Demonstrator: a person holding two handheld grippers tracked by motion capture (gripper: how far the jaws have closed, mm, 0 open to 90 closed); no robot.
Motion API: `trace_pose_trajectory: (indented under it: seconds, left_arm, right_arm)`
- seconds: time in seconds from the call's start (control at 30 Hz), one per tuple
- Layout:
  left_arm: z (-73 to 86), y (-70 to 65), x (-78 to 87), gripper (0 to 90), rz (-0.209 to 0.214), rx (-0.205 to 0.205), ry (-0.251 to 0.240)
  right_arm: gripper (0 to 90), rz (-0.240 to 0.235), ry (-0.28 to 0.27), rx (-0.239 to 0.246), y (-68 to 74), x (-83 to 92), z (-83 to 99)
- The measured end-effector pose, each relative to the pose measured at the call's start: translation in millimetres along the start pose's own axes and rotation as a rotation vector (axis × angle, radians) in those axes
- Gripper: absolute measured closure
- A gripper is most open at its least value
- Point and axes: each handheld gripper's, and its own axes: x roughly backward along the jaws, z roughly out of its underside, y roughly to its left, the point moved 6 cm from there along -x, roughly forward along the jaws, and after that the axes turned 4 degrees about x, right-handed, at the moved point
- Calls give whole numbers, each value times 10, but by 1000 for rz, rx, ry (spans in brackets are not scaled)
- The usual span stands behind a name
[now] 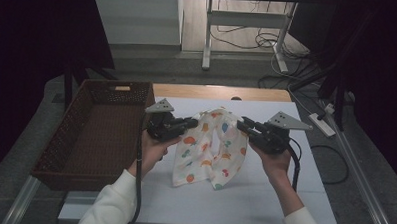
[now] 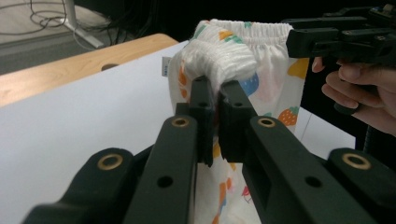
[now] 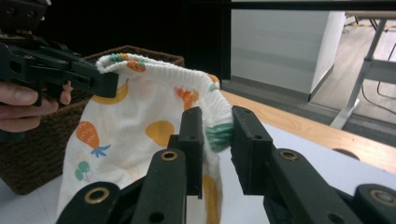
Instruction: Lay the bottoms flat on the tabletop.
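Note:
A small white garment (image 1: 210, 152) printed with orange, yellow and green fruit hangs above the white table top, its lower hem resting on the sheet. My left gripper (image 1: 195, 123) is shut on the left end of its elastic waistband (image 2: 224, 58), with the fabric bunched over the closed jaws (image 2: 217, 91). My right gripper (image 1: 240, 124) is shut on the other end of the waistband (image 3: 219, 133), which sits pinched between its jaws (image 3: 217, 126). The waistband stretches between the two grippers. Each gripper view shows the other gripper (image 2: 294, 39) (image 3: 109, 81) holding the far end.
A brown woven basket (image 1: 65, 132) stands at the left of the table, with nothing visible inside it; its wall (image 3: 28, 158) is behind the garment. A white sheet (image 1: 253, 194) covers the wooden table (image 1: 222, 92). Cables and a desk frame (image 1: 207, 37) lie on the floor beyond.

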Motion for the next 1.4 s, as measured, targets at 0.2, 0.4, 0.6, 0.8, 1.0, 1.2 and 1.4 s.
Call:
trace_pose_trajectory:
  seconds: [0.2, 0.4, 0.6, 0.8, 1.0, 1.2, 1.4]
  left_arm:
    - [-33, -39, 38, 860, 5, -7, -14]
    - [-51, -39, 68, 860, 4, -8, -23]
    - [-71, -41, 100, 860, 5, -9, -34]
    - [-82, -62, 114, 859, 7, -12, -41]
    - [-89, -70, 124, 860, 8, -13, -45]
    - [-115, -109, 151, 860, 12, -22, -54]
    - [-166, -194, 214, 860, 21, -38, -76]
  right_arm:
    - [744, 4, -13, 26, 44, 38, -65]
    - [744, 6, -25, 27, 37, 66, -92]
    - [743, 10, -36, 14, 14, 100, -108]
    - [743, 7, -42, 13, 11, 119, -123]
    - [744, 9, -46, 16, 11, 129, -130]
    - [744, 8, -54, 16, 14, 149, -153]
    - [744, -3, -79, 30, 74, 222, -251]
